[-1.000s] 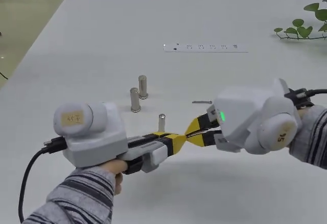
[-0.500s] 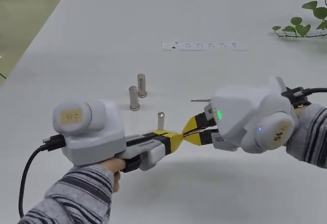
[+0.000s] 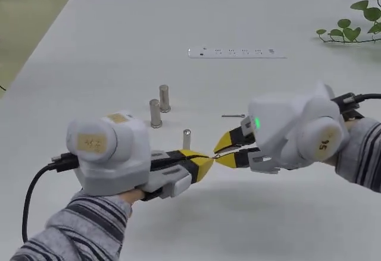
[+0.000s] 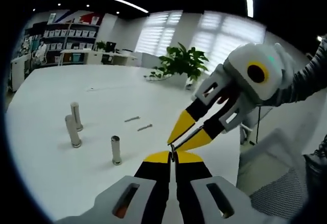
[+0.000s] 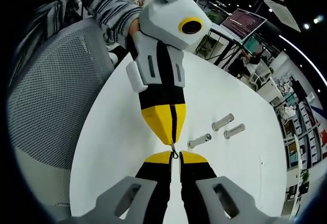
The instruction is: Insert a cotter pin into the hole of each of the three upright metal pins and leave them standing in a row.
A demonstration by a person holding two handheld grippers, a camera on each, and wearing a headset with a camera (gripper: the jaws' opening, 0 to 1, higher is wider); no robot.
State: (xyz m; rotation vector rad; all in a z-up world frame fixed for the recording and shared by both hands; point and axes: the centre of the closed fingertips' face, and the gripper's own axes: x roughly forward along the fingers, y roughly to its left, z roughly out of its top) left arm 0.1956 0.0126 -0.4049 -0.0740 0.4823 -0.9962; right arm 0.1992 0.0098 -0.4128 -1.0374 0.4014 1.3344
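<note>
Left gripper [image 4: 172,155], right gripper [image 5: 176,156] fingers both clenched on cotter pin [image 5: 174,148]: looks light, slippery wire; best pinched at looped head

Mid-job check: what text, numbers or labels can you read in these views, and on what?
"15", handwritten and tilted: on the white housing of the right gripper.
Too blurred to read: handwriting on the yellowish sticker on the left gripper.
Too small to read: markings on the long white power strip.
Too small to read: wall posters and monitor screen.
</note>
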